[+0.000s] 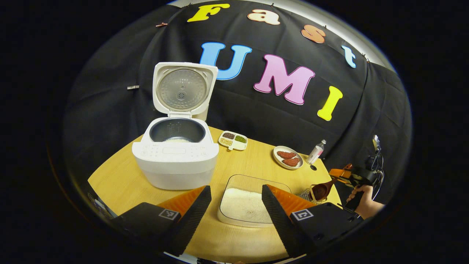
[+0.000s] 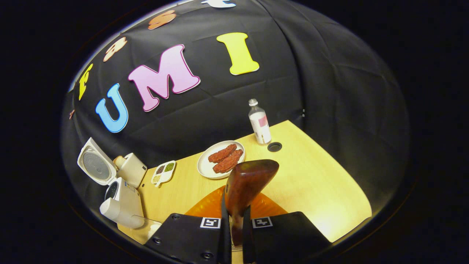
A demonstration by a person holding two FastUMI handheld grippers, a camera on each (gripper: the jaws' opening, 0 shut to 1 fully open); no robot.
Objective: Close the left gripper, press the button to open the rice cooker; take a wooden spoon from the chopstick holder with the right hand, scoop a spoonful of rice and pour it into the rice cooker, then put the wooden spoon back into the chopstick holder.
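Observation:
The white rice cooker [image 1: 176, 161] stands open at the left of the table with its lid [image 1: 183, 90] upright; a little rice lies in its dark pot [image 1: 177, 132]. It also stands at the left edge of the right gripper view [image 2: 122, 205]. My left gripper [image 1: 236, 190] is open, hovering over a clear container of rice [image 1: 247, 205]. My right gripper [image 2: 236, 220] is shut on the handle of the wooden spoon [image 2: 249, 179], bowl pointing away. In the left gripper view a hand holds that right gripper [image 1: 351, 178], with the spoon [image 1: 322, 190] right by the wire chopstick holder [image 1: 304, 194].
A plate of red meat slices [image 2: 220, 159], a small bottle [image 2: 259, 123], a sectioned dish of beans [image 2: 163, 171] and a round hole in the tabletop [image 2: 274, 146] lie along the back of the wooden table [image 2: 322, 183]. A white appliance [image 2: 131, 168] stands behind the cooker.

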